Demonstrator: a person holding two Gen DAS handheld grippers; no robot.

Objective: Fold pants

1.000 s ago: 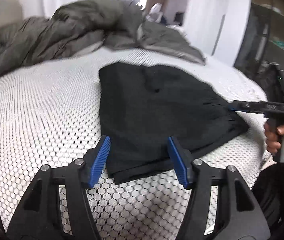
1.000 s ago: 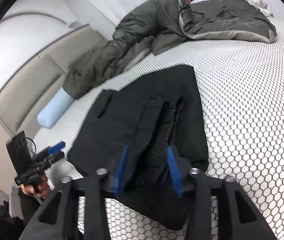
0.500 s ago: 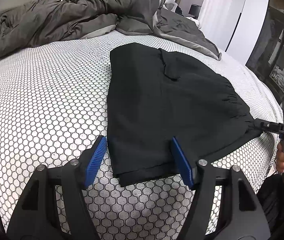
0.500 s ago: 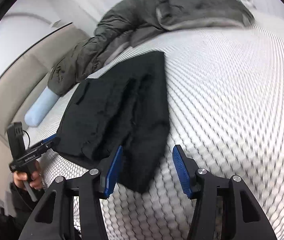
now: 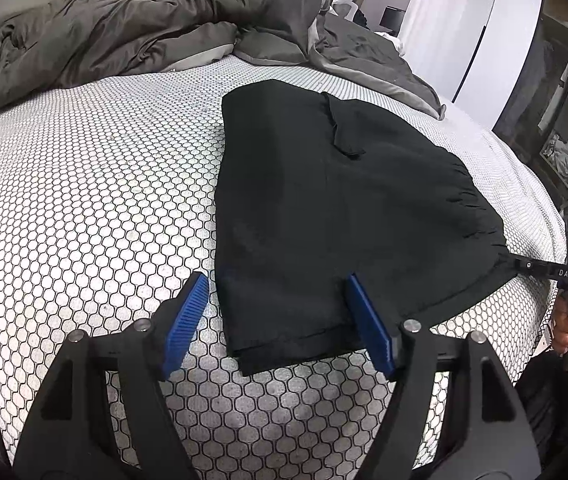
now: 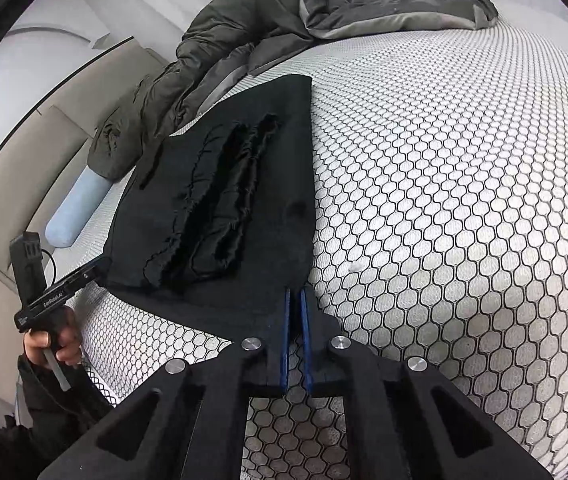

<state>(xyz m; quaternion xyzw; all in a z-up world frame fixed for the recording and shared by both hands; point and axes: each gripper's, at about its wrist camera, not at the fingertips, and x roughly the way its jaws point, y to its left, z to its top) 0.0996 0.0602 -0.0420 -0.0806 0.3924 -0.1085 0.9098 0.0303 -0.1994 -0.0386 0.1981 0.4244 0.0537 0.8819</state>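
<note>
Black pants [image 5: 323, 208] corner pinched in right hand-held gripper [image 6: 295, 300]; hem between parted left hand-held gripper [image 5: 276, 280].

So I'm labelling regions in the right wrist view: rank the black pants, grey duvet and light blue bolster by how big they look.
1. black pants, though nearest the camera
2. grey duvet, close behind, farther off
3. light blue bolster, clearly smallest

My bed [image 5: 84, 208] wears a white cover with a black honeycomb print. Directly on it lie the black pants [image 5: 323, 216], flat near the front edge, a rumpled grey duvet [image 5: 156, 28] at the back, and a pale blue bolster [image 6: 78, 212] beside the headboard
</note>
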